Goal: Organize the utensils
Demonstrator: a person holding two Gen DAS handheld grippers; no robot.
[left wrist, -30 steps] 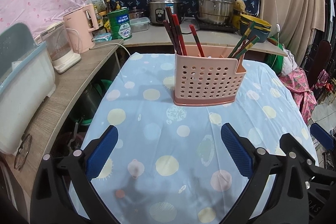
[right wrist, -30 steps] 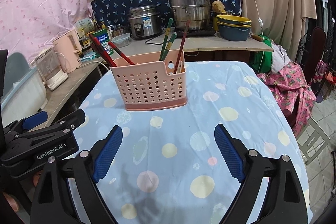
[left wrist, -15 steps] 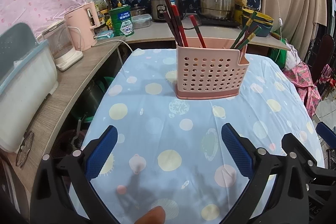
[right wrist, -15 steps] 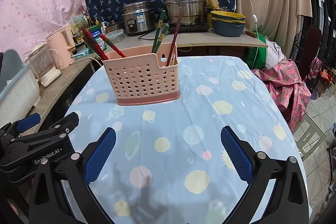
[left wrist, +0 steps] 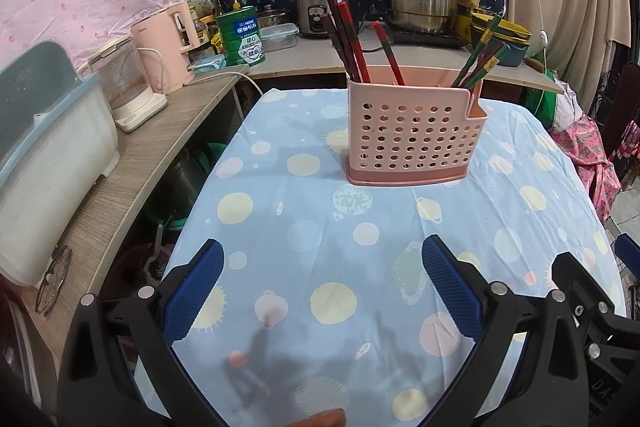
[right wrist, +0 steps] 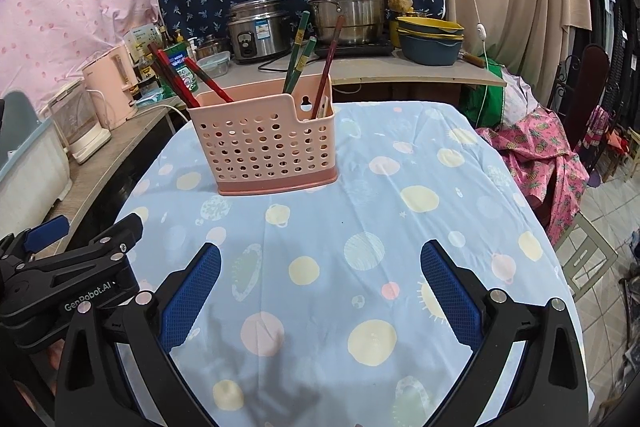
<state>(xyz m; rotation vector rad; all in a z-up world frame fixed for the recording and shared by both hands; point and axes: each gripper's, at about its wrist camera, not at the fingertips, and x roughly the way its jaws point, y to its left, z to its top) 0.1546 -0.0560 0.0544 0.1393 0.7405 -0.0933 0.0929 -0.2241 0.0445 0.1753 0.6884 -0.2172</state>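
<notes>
Two grippers hover empty above the near end of the table [left wrist: 280,219]. We hold the left gripper [left wrist: 322,287] and right gripper [right wrist: 320,287] with jaws spread wide, well apart from the pink utensil basket [right wrist: 264,143], probably to keep the whole scene in view. Red chopsticks [left wrist: 348,39] lean in its left compartment, green chopsticks [left wrist: 480,55] in its right (sorted by colour, we judge). Compared with a second ago, the basket sits farther away in both views; both grippers have backed off.

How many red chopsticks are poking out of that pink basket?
4, maybe more hidden: in the pink basket, three red chopsticks lean left in the left section, and one stands in the right, beside the green chopsticks.
</notes>
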